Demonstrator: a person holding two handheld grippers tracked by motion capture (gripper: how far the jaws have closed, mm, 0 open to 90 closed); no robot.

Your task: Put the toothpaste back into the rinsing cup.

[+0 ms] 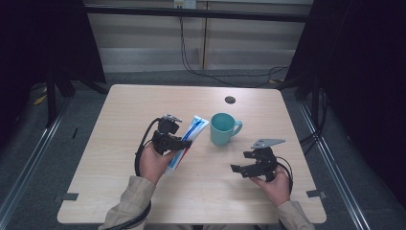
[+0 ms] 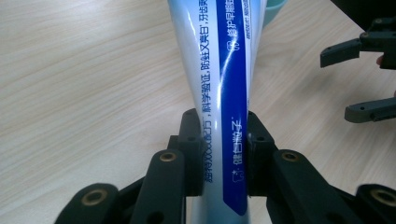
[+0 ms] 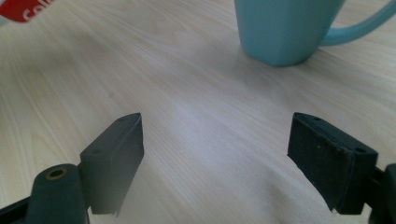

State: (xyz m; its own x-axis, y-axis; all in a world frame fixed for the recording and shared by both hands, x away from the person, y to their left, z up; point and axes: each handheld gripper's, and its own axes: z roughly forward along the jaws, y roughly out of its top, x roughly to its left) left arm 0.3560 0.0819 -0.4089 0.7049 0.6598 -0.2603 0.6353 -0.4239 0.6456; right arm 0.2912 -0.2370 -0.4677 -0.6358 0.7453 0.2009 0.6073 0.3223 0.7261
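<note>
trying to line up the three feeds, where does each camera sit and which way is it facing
High view: fixed above the person's side, looking forward and down on the table; both forearms and hands enter from the bottom, with the left gripper and right gripper.
Left gripper view: rides the left gripper, looking along its fingers shut on the toothpaste tube; the right gripper appears farther off.
Right gripper view: rides the right gripper, looking along its open fingers toward the teal mug.
Shared: the high view and right gripper view both show the mug.
</note>
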